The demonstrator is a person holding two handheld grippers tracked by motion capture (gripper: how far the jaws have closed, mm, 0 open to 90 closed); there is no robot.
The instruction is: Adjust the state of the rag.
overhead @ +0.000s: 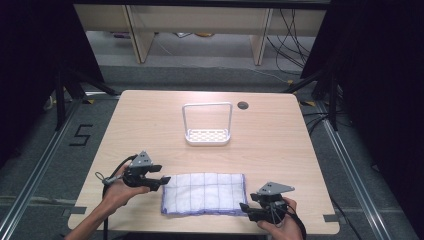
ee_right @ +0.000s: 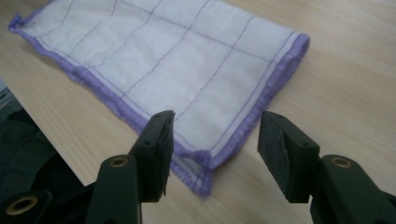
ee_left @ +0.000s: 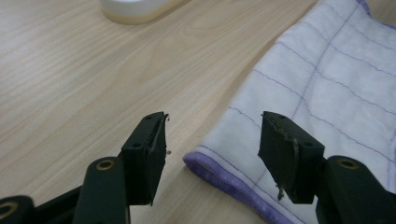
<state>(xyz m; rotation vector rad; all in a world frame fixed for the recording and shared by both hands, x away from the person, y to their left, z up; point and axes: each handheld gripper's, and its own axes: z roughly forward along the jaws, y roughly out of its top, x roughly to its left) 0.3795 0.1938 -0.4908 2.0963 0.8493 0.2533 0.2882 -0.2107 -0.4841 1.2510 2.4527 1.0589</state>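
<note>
Jaws on both grippers stand wide apart, holding nothing. A folded cloth lies flat at lower centre of the bench. The left gripper hovers at its left corner, the right gripper at its lower right corner. Each should probably bracket the purple hem, lower until one jaw slides under, then pinch evenly. Both forearms enter low, hands angled inward.

The cloth in front of me is soft white woven fabric with thin stitched lines and a fuzzy purple hem. Under it, the table shows smooth matt pale wood grain. Beyond the cloth, the rack looks like glossy white plastic.
</note>
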